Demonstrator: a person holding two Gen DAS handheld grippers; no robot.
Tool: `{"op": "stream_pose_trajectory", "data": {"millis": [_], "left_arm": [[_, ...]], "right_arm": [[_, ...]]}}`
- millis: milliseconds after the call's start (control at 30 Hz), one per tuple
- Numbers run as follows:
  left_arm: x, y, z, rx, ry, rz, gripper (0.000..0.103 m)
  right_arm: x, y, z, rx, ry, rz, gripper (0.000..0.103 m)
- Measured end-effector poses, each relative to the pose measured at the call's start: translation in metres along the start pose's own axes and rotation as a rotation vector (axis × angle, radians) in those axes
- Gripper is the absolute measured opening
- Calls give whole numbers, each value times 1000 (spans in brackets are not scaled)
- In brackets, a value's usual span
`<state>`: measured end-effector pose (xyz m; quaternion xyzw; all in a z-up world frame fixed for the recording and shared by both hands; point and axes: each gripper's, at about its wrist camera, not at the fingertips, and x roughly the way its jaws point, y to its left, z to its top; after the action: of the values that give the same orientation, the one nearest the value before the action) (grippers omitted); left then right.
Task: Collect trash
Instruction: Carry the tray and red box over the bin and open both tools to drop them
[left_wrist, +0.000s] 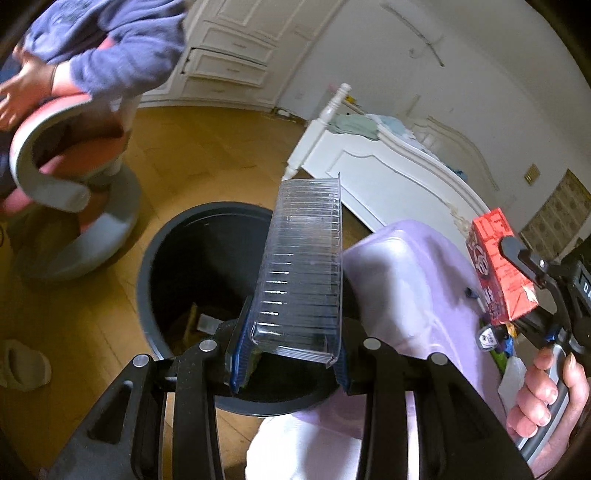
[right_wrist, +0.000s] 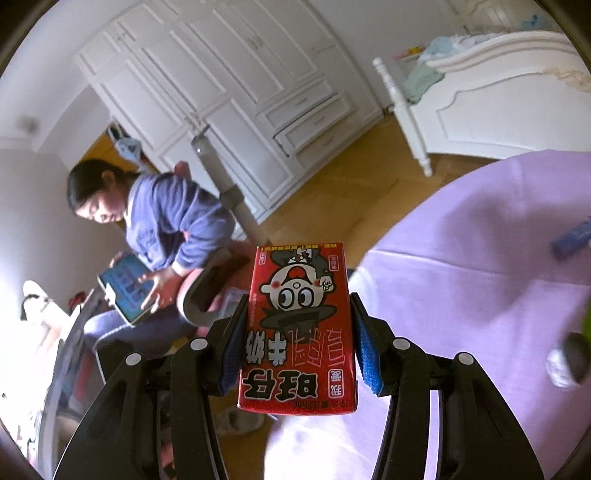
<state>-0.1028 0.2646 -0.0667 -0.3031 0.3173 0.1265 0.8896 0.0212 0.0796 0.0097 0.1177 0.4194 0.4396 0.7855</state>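
- While clamped between the left gripper (left_wrist: 288, 354) pads, a ribbed clear plastic tray (left_wrist: 303, 266) hangs above the round black bin (left_wrist: 147, 266).
- Right gripper (right_wrist: 295, 347) squeezes a glossy red carton (right_wrist: 299, 325).

This is a bedroom in a home. A white carved bed frame (right_wrist: 491, 110) with a turned post stands against the wall, folded clothes (left_wrist: 354, 123) heaped on it. White panelled wardrobe doors and drawers (right_wrist: 236, 92) fill the far wall, one drawer slightly ajar. The floor is warm wood parquet (left_wrist: 192, 155). A lilac cloth (right_wrist: 472, 266) covers the tabletop. A person in a blue sweater (right_wrist: 166, 218) sits nearby on a pink and grey chair (left_wrist: 55, 155), looking at a tablet (right_wrist: 125, 291). A dark round bin (left_wrist: 207, 280) stands on the floor, a slipper (left_wrist: 22, 365) near it.
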Motion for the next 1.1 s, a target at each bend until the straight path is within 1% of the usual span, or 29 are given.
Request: {"op": "stream_pose_trajectory", "data": {"millis": [100,300,467,667,733,1100], "left_arm": [[6,11,-2,-18,9,3,37],[18,29,-6,-40,35,3,37],[30,38,-6,-47,57,0,37],[40,45,-6,-54,71,-1,37],[43,46,-6,-56,77,-1,37],[59,47,-3,-61,99,-12,37]], "right_arm": [[27,7,2,-3,18,8,51],[63,10,5,-1,37,19,51],[81,9,7,-4,40,19,51],[97,10,7,-12,49,5,51],[97,10,8,-13,44,3,51],[104,7,8,15,76,-11,52]]}}
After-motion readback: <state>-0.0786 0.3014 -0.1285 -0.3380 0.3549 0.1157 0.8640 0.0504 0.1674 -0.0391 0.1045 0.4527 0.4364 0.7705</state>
